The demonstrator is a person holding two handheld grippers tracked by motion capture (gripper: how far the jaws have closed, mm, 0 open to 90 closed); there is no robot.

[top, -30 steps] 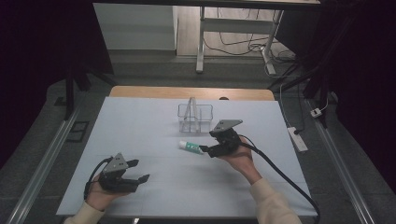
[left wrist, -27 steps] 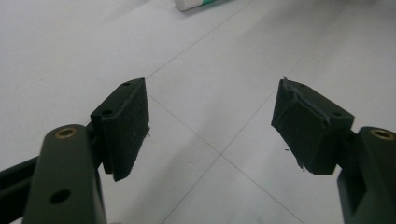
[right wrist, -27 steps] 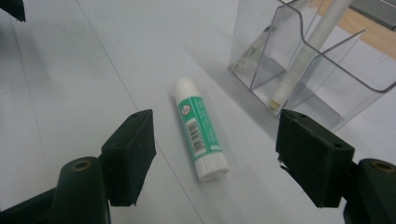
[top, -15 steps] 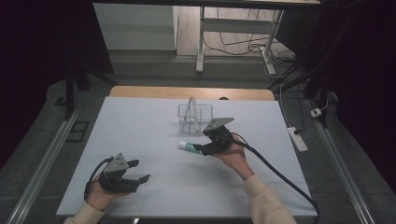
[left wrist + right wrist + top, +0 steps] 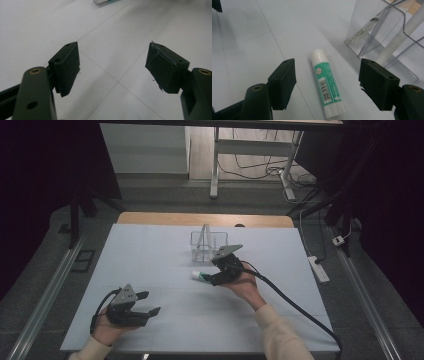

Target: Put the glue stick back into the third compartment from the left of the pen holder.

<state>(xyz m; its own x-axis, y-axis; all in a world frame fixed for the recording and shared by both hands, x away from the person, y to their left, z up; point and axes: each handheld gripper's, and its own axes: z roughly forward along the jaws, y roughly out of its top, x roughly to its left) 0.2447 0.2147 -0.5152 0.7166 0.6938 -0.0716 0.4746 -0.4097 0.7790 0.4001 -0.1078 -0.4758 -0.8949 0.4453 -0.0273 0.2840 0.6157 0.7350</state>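
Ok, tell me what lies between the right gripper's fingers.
In the right gripper view, the glue stick lies flat on the table between the open fingers; neither touches it.

Glue stick (image 5: 327,84) lies flat on the surface (image 5: 150,260), near centre, just in front of the clear organiser (image 5: 208,245). A pen (image 5: 398,38) stands in the organiser. Right gripper (image 5: 212,276) sits at the stick, which lies between its fingers (image 5: 282,83). Left gripper (image 5: 148,303) is well apart, near-left.
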